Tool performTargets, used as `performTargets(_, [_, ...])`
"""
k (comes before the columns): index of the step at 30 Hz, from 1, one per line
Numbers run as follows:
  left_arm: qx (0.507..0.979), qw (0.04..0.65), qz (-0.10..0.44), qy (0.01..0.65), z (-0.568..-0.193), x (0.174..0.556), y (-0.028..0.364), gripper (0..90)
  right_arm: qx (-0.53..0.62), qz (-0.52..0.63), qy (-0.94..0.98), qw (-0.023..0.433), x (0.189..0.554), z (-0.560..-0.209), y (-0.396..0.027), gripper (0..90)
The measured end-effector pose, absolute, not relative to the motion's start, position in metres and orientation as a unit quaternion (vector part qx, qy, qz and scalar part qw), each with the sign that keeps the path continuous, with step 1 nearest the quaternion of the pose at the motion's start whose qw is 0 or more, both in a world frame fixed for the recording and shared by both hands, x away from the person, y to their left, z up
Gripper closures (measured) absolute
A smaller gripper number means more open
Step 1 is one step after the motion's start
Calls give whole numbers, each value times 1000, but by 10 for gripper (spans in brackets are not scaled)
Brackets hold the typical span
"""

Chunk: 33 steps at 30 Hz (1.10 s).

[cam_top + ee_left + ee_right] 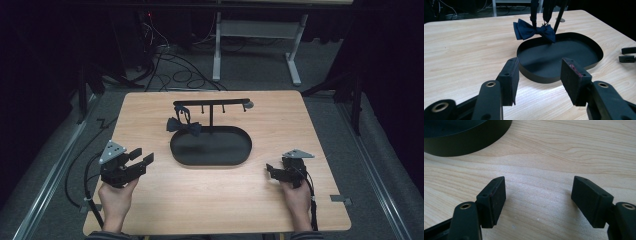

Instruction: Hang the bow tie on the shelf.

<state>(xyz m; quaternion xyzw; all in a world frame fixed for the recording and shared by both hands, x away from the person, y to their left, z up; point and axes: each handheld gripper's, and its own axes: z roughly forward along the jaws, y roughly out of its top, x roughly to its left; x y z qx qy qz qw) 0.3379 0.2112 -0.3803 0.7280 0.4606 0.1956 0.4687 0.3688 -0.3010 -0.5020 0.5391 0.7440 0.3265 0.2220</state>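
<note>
bow tie (534,31) hangs from rack (210,104) over tray (210,146) | left gripper (134,160), right gripper (272,171): jaws open, empty, resting on surface (150,195) | advice: approach knot squarely (probably with left)

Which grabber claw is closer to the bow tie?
The left gripper. It sits nearer the bow tie, which hangs at the stand's left end; the right gripper is farther away.

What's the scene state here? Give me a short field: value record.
surface: wooden table
stand: black rack with hooks, rising from oval black tray
item: dark blue bow tie hanging from rack, at tray's far rim
left claw: open, holding nothing, left of tray
right claw: open, holding nothing, right of tray
tray contents: nothing seen inside
</note>
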Motion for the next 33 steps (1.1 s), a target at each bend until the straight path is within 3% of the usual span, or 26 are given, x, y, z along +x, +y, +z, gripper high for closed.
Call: performTargets(33, [717, 459, 170, 495, -411, 337, 231, 483, 539, 325, 744, 223, 368, -502, -300, 290])
